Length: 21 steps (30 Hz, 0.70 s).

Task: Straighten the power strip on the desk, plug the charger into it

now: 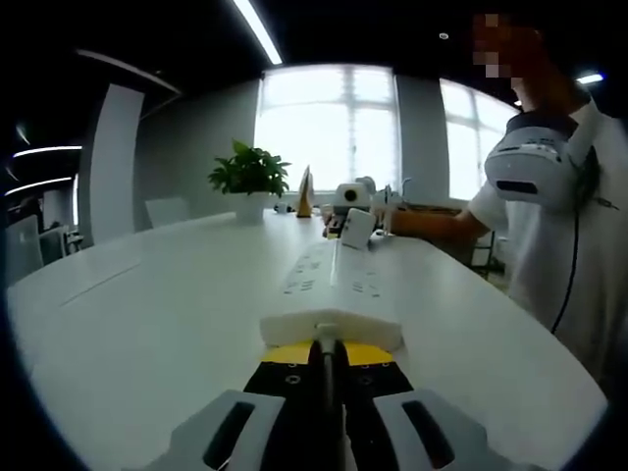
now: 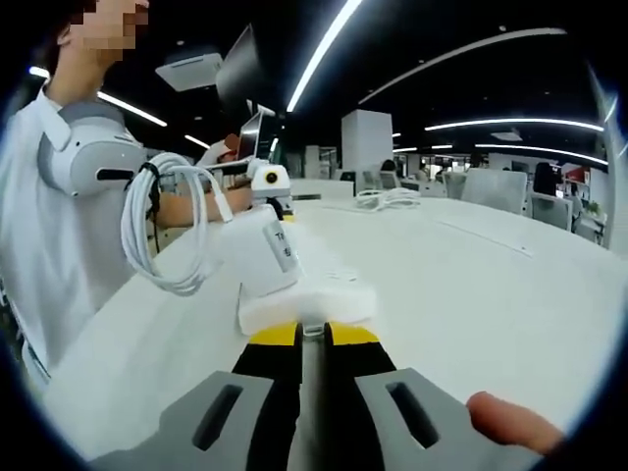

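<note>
A long white power strip point(image 1: 329, 273) lies flat on the white table, running straight away from me. My left gripper point(image 1: 328, 345) is shut, its yellow tips against the strip's near end. At the far end a white charger point(image 1: 357, 228) stands on the strip, just in front of my right gripper point(image 1: 350, 196). In the right gripper view, my right gripper point(image 2: 312, 336) is shut with its tips touching the strip's other end point(image 2: 312, 299). The charger point(image 2: 267, 257) stands on it just ahead, its coiled white cable point(image 2: 157, 235) hanging to the left. The left gripper point(image 2: 268, 183) is far behind.
A person in a white shirt point(image 1: 554, 216) stands at the table's edge, and a fingertip point(image 2: 510, 422) shows beside my right gripper. A potted plant point(image 1: 249, 177) stands at the table's far end. A bundle of white cables point(image 2: 388, 199) lies further along the table. Office chairs point(image 2: 496, 186) stand beyond.
</note>
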Available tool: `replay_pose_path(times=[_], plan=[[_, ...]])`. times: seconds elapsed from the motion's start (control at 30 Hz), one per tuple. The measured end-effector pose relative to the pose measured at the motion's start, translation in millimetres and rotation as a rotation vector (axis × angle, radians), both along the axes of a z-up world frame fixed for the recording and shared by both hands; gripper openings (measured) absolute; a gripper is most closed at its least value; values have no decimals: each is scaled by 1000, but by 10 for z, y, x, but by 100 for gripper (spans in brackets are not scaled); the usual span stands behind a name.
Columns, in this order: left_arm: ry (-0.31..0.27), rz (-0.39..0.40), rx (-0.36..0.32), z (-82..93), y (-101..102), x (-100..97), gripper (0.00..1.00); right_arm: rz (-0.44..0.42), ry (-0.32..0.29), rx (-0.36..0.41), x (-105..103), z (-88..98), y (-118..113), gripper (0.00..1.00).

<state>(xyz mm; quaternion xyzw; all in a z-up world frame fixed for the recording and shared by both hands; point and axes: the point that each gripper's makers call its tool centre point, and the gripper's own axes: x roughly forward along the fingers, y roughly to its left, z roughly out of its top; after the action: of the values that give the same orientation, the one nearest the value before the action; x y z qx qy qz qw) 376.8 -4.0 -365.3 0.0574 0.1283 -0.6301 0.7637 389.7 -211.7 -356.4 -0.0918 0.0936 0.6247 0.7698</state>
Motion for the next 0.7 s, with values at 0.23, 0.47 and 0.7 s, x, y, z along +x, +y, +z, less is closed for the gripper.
replay_pose_path(times=[0.23, 0.47, 0.7], plan=[[0, 1, 0, -1, -11, 32, 12, 1, 1, 0, 18, 1, -24, 8], [-1, 0, 0, 0, -24, 84, 12, -11, 7, 0, 48, -1, -50, 9], [0, -5, 0, 1, -56, 144, 12, -30, 2, -1, 101, -8, -76, 8]])
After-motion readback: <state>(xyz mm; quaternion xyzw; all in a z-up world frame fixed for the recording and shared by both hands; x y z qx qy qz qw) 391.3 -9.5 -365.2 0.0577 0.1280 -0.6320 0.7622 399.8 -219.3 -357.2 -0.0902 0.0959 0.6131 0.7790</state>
